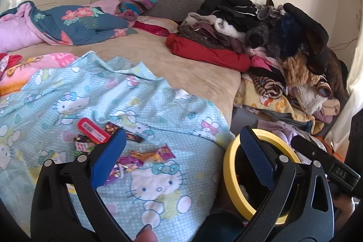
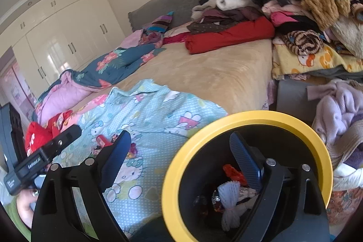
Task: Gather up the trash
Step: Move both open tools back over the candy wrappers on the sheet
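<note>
Right wrist view: the right hand-held gripper (image 2: pixel 179 158) is spread wide with nothing in it, over the yellow-rimmed bin (image 2: pixel 181 151) beside the bed (image 2: pixel 204 74). Wrappers (image 2: pixel 231 194) lie inside the bin. The left hand-held gripper (image 1: pixel 183 151) is spread too. More candy wrappers (image 1: pixel 149 155) lie on the Hello Kitty sheet (image 1: pixel 158 106) near the bin.
</note>
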Available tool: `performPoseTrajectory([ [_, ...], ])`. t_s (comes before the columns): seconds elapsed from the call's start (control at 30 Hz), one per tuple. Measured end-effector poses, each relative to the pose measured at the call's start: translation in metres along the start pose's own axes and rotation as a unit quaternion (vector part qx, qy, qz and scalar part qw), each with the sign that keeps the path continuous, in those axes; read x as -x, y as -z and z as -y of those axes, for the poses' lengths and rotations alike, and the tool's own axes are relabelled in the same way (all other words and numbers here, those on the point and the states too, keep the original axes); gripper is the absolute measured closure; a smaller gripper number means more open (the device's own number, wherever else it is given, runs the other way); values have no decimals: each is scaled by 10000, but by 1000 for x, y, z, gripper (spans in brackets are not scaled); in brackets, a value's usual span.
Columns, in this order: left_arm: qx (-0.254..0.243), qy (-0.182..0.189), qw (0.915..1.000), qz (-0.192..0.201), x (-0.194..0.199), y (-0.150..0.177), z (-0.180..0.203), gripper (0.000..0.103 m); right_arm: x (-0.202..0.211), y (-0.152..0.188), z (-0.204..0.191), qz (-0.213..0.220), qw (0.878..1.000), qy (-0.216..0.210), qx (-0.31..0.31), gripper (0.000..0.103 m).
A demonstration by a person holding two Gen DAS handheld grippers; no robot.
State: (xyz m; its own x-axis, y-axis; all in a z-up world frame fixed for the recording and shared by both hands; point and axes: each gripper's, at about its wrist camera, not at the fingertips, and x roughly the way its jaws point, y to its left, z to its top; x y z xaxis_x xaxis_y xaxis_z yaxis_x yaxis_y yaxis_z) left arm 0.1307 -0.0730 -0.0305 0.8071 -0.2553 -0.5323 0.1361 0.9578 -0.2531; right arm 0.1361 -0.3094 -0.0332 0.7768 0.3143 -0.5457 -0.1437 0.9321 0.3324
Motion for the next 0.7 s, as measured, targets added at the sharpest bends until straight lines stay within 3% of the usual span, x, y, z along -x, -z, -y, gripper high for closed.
performPoseTrajectory([
  [0.7, 420, -393, 9980, 264, 13, -11, -60, 11, -32, 19, -72, -318, 9977, -343, 494, 15],
])
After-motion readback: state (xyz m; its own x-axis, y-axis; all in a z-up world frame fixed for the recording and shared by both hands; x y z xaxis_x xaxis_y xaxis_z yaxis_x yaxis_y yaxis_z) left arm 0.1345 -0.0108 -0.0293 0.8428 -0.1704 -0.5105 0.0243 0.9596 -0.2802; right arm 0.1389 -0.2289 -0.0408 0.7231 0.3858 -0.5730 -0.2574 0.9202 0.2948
